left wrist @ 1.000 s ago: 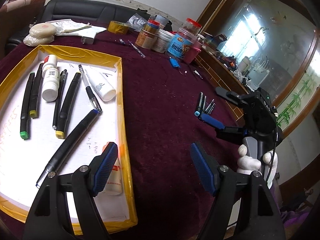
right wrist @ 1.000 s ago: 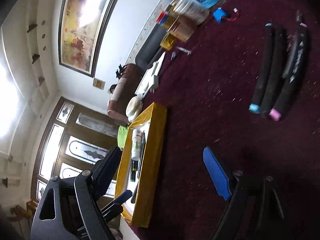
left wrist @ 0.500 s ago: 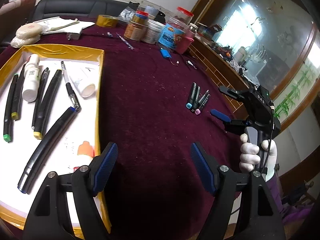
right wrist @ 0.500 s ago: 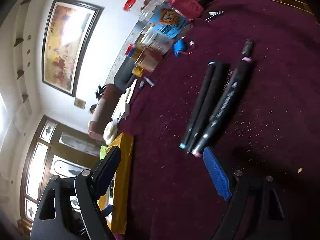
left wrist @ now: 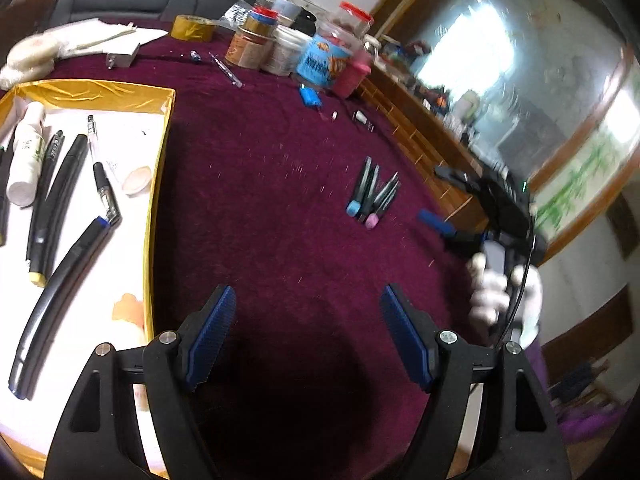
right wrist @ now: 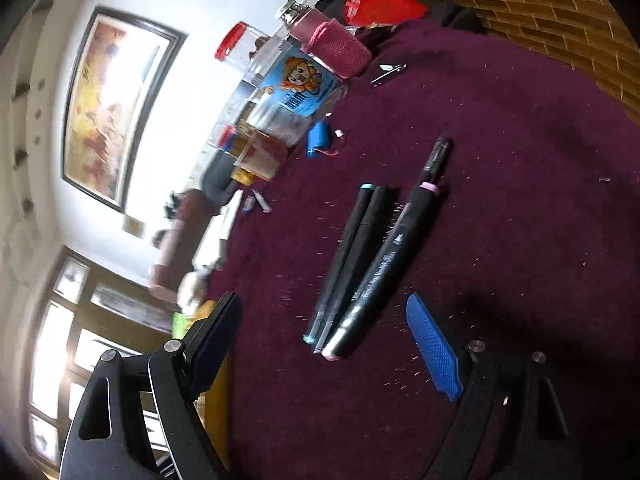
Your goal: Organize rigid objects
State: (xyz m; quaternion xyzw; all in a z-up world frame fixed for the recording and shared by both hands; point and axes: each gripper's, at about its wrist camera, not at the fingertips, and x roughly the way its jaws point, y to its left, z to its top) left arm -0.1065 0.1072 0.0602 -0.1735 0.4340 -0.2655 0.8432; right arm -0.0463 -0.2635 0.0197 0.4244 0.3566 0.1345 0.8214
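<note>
Three black markers (right wrist: 372, 268) with blue and pink end caps lie side by side on the maroon cloth, just ahead of my open, empty right gripper (right wrist: 324, 340). In the left wrist view the same markers (left wrist: 372, 196) lie at centre right, with the right gripper (left wrist: 444, 200) open beside them. My left gripper (left wrist: 306, 332) is open and empty above bare cloth. A gold-edged white tray (left wrist: 158, 168) at the left holds several black markers (left wrist: 60, 200), a pen (left wrist: 102, 176) and a white bottle (left wrist: 26, 156).
Jars and cans (left wrist: 296, 52), a tape roll (left wrist: 192, 28), a blue lighter (left wrist: 310, 96) and small items stand at the table's far side. A wooden ledge (left wrist: 416, 136) borders the table's right edge. Papers and a charger (left wrist: 120, 56) lie at the back left.
The left gripper has swung right, away from the tray, which slid left in view. The right gripper has turned toward the three markers and come closer to them.
</note>
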